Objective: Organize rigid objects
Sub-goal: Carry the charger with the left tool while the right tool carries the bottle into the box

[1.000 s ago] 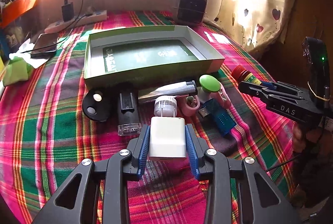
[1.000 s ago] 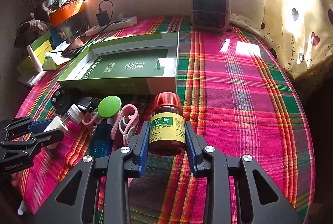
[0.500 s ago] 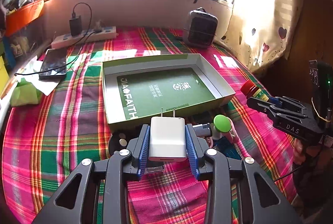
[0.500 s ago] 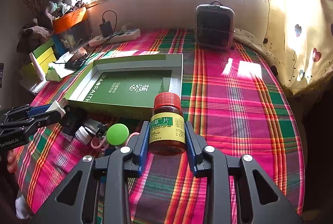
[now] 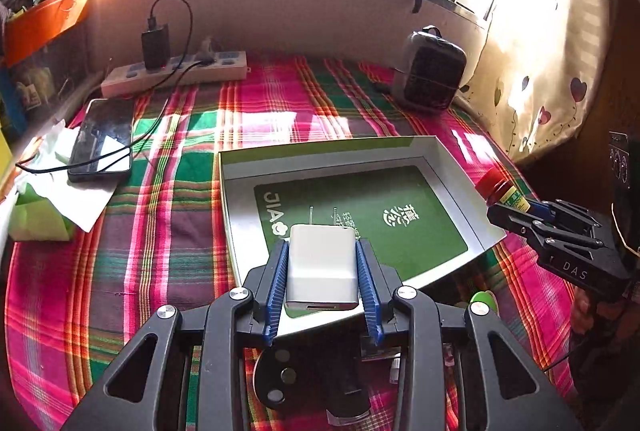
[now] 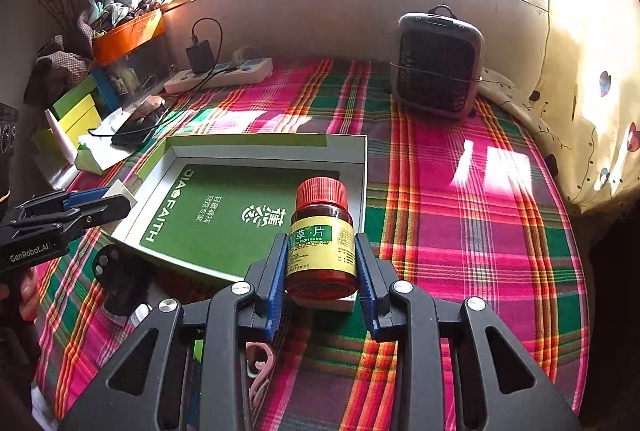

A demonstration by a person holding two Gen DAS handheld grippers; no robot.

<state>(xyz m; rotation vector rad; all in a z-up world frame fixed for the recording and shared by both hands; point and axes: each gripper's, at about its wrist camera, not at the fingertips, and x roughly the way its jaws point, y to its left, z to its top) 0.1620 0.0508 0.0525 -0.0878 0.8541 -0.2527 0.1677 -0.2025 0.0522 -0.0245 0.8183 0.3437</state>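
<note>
L gripper point(image 5: 322, 273) clamps white charger point(image 5: 321, 273) above near edge of open green box point(image 5: 448, 159). R gripper point(image 6: 320, 267) clamps red-capped pill bottle point(image 6: 322, 237) above box's near right corner. Plaid cloth point(image 6: 472, 231) right of box lies bare.

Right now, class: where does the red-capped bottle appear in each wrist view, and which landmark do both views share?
Left wrist: bottle at the right edge, in the right claw.
Right wrist: bottle at bottom centre, between blue pads.
Shared landmark: the green box.
</note>
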